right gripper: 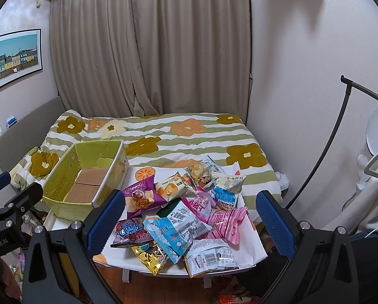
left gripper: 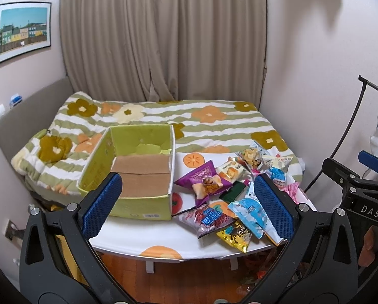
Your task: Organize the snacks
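We hold our left hand-held gripper (left gripper: 186, 202) level and forward, its blue-padded fingers (left gripper: 100, 207) spread wide with nothing between them. Our right hand-held gripper (right gripper: 189, 217) sits alongside it, just as wide apart and empty. At the edge of the left view, our fingertips (left gripper: 369, 248) curl around the right tool's black frame.

The dark green packet (right gripper: 169, 208) lies mostly buried under the purple packet (right gripper: 140, 197) and a light blue packet (right gripper: 172, 233), its print unseen. The gold packet (left gripper: 235, 236) shows only its near end. The right gripper (left gripper: 358, 185) is cut off by the left wrist view's right edge.
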### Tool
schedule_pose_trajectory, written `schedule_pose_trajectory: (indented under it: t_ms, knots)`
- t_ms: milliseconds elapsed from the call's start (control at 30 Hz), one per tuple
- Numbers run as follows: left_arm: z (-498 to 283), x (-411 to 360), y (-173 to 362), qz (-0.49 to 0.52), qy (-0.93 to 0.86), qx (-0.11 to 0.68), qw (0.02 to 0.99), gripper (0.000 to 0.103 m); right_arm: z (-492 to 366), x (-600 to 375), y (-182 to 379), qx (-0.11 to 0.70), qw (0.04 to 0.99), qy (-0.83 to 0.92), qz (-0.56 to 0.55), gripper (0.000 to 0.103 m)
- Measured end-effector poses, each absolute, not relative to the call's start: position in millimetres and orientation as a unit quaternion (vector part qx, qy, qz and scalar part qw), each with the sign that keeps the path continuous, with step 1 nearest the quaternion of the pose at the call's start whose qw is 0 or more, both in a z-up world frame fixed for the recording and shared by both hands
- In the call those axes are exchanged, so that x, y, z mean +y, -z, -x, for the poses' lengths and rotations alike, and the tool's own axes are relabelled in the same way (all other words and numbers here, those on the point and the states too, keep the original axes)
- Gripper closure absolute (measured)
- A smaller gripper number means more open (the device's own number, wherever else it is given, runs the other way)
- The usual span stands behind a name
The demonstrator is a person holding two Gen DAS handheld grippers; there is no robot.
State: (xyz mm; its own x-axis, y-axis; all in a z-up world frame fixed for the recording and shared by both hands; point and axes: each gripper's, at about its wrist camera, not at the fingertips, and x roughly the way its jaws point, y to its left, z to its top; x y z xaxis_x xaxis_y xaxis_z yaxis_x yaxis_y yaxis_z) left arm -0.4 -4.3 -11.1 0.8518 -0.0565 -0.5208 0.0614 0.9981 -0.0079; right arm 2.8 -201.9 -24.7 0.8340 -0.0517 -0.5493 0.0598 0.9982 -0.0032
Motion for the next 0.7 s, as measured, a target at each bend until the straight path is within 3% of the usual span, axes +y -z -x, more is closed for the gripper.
schedule_pose_trajectory:
  t_ms: [700]
  knots:
    - [0.5, -5.1, 10.3, -0.004, 0.031, 0.273, 0.962, 0.0, -0.5, -200.8, 24.9, 0.288, 0.957, 0.028, -0.008, 0.0]
